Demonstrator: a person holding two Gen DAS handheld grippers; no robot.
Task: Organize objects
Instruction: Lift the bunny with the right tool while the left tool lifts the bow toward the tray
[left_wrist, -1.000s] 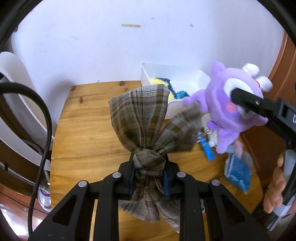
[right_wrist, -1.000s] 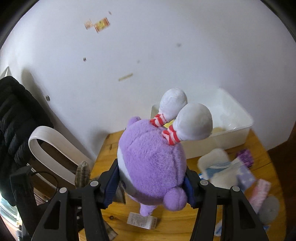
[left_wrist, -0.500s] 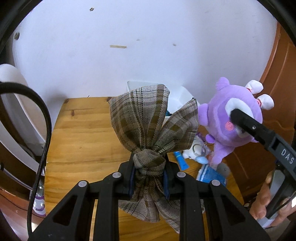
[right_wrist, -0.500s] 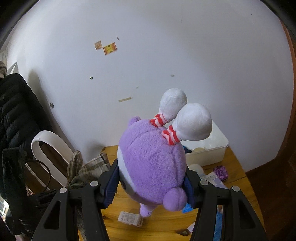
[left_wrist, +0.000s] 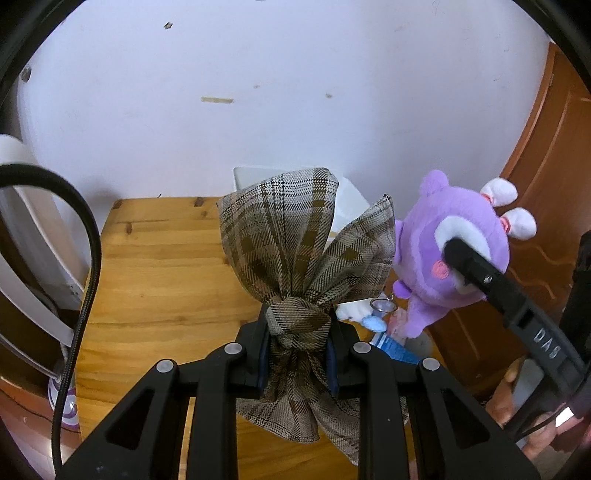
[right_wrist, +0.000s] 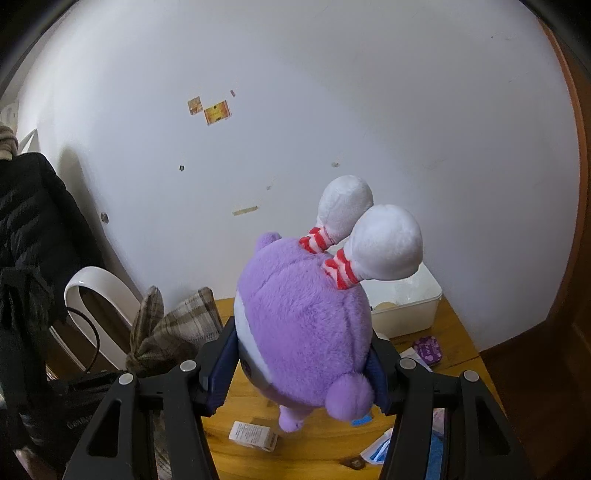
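Left gripper (left_wrist: 297, 356), fingers clamped on the knot of a plaid bow (left_wrist: 301, 258), and right gripper (right_wrist: 301, 373), fingers gripping a purple plush (right_wrist: 303, 325), both held above the tabletop (left_wrist: 162, 273) near a white bin (right_wrist: 406, 314).

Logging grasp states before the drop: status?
Left gripper shut on plaid bow. Right gripper shut on purple plush toy. Both held above wooden table; white bin behind, unobstructed.

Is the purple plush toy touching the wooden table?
Apart. The right wrist view shows the purple plush toy hanging in the right gripper, clear above the wooden table.
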